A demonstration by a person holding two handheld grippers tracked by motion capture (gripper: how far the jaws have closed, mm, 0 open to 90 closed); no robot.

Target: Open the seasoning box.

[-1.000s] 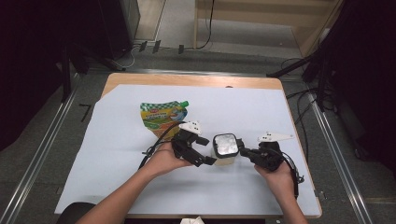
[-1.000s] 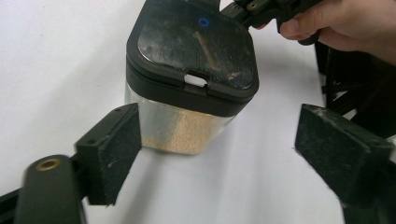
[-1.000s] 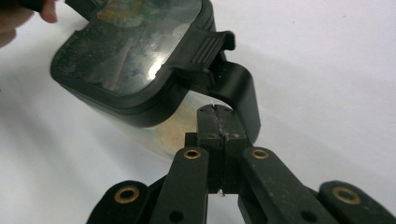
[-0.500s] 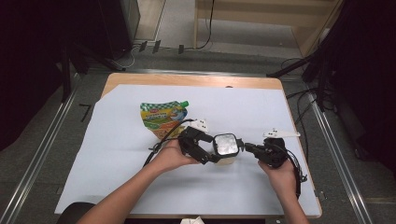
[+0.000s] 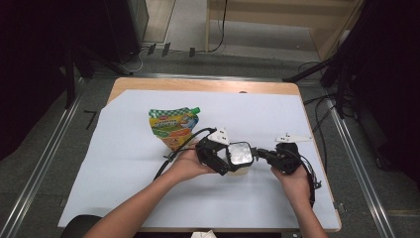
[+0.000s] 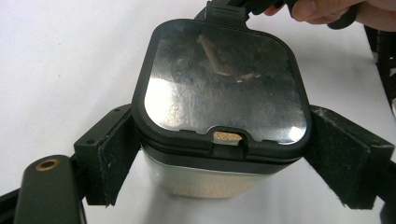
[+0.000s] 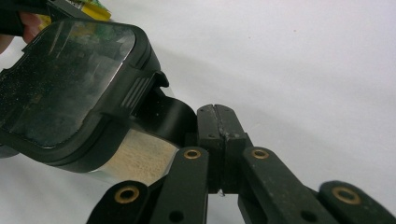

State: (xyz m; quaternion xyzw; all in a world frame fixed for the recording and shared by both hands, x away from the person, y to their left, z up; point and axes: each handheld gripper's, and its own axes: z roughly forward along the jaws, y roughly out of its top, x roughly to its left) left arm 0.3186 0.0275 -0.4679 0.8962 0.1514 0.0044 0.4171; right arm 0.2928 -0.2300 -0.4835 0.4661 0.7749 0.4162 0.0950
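Observation:
A small clear container (image 5: 240,154) with a black-rimmed windowed lid (image 6: 224,88) stands on the white sheet near the table's front, with beige powder inside. My left gripper (image 5: 236,162) holds it from the left, its pads (image 6: 114,161) pressed against both side walls. My right gripper (image 5: 258,154) reaches in from the right. In the right gripper view its fingertips (image 7: 217,116) are pressed together at the lid's black latch tab (image 7: 163,116), which hangs down from the ribbed clasp. The container (image 7: 70,93) looks tilted there.
A colourful spouted pouch (image 5: 173,126) lies flat just behind and left of the left hand. The white sheet (image 5: 297,119) covers most of the wooden table (image 5: 198,84). Cables trail from both grippers. Dark stands and metal rails flank the table.
The left gripper slid right and closed its jaws around the container. The right gripper moved in slightly from the right to the lid's latch.

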